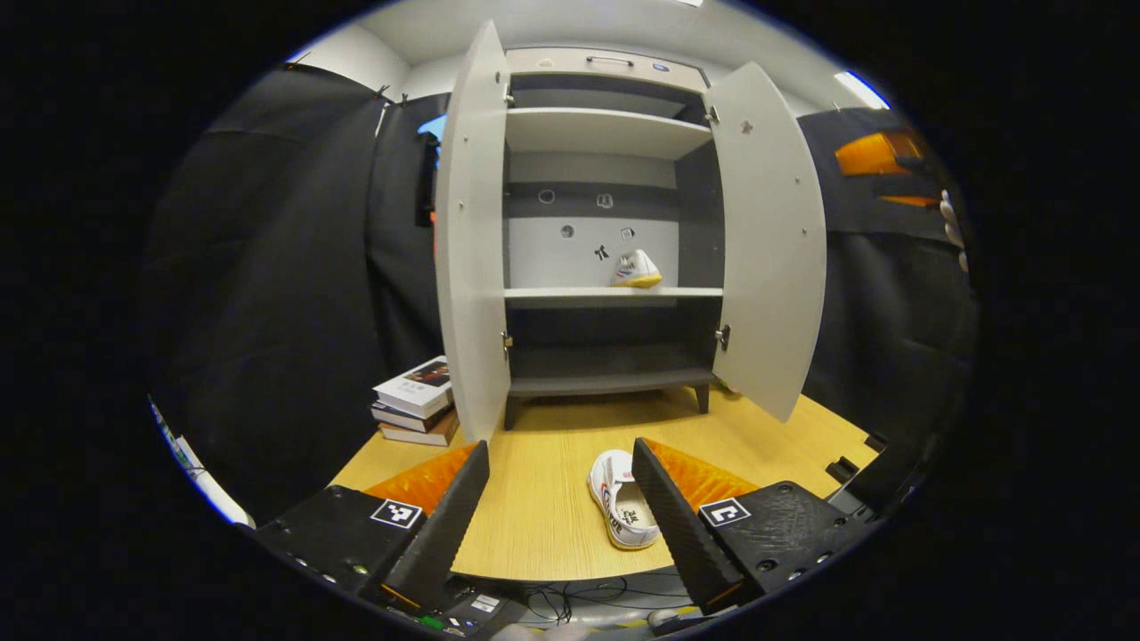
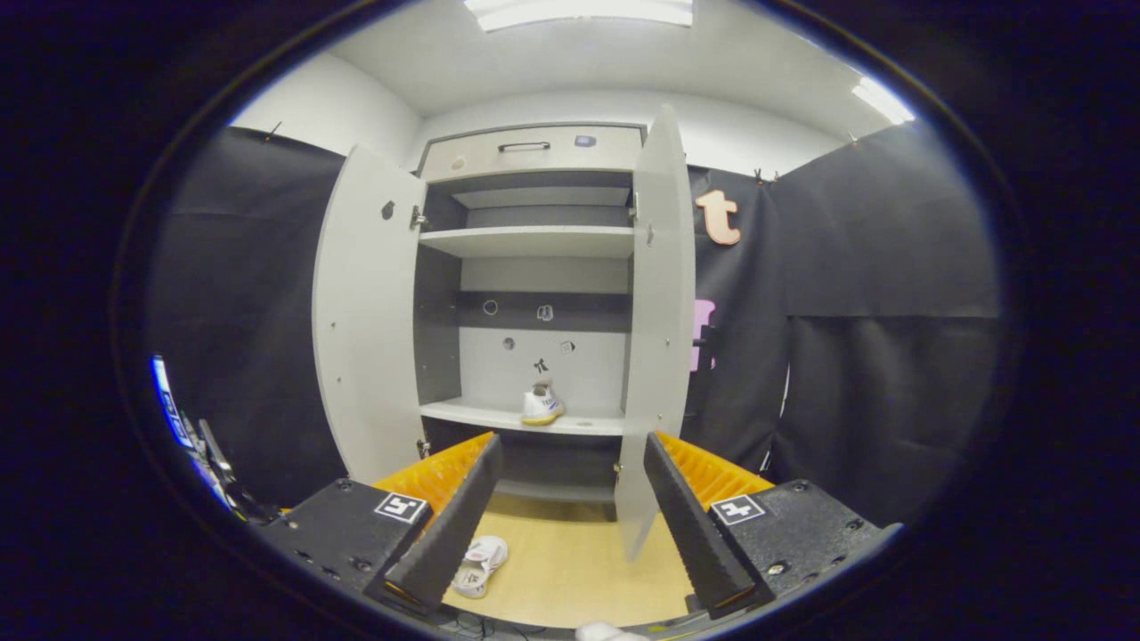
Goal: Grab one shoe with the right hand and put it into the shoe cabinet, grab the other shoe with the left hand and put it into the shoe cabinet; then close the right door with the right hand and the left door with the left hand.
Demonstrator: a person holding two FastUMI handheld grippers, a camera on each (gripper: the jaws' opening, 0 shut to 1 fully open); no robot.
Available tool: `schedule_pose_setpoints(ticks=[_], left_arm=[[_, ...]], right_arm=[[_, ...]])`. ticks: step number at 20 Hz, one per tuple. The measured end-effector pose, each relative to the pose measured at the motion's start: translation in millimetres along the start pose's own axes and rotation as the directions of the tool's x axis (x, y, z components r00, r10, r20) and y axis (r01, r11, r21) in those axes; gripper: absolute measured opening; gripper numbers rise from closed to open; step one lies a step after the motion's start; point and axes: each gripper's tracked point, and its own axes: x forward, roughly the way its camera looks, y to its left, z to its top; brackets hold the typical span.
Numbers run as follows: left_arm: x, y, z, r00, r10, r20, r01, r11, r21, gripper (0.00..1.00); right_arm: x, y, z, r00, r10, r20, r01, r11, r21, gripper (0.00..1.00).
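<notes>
1. Left gripper (image 1: 561, 507) hangs with jaws apart and empty above the table (image 1: 543, 525); the loose shoe (image 1: 621, 510) lies just beside its right-hand finger, so a descent from here could clip or shove it.
2. Right gripper (image 2: 570, 507), jaws apart, holds nothing.
3. Shelved shoe (image 1: 636, 270) sits near the shelf's front edge in the cabinet (image 1: 606, 133); a careless second placement may knock it off.
4. Right door (image 1: 770, 240) juts outward and could snag a rising arm.

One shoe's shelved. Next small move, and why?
Probably lower the left gripper onto the shoe on the table: its fingers are open, that shoe lies just ahead by the right finger, and the other shoe already sits on the cabinet shelf.
</notes>
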Motion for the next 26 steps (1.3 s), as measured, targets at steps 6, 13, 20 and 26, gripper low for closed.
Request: schedule_pose_setpoints(ticks=[6, 13, 20, 26], left_arm=[[74.9, -27.3, -96.8, 0.985, -0.022, -0.172, 0.026, 0.999, 0.022, 0.97], [144.8, -35.8, -134.4, 0.973, -0.020, -0.232, 0.033, 0.998, 0.054, 0.97], [206.6, -41.8, -153.9, 0.947, -0.036, -0.319, 0.047, 0.999, 0.027, 0.89], [232.4, -31.7, -154.3, 0.930, 0.063, -0.361, -0.058, 0.998, 0.024, 0.08]], right_arm=[[16.2, 5.2, -4.9, 0.998, 0.042, -0.045, -0.044, 0.998, -0.046, 1.00], [40.5, 18.2, -13.4, 0.989, 0.107, -0.098, -0.113, 0.992, -0.060, 1.00], [61.7, 27.8, -23.3, 0.978, 0.159, -0.135, -0.167, 0.985, -0.052, 1.00], [71.1, 21.4, -18.8, 0.979, 0.164, -0.124, -0.172, 0.983, -0.057, 1.00]])
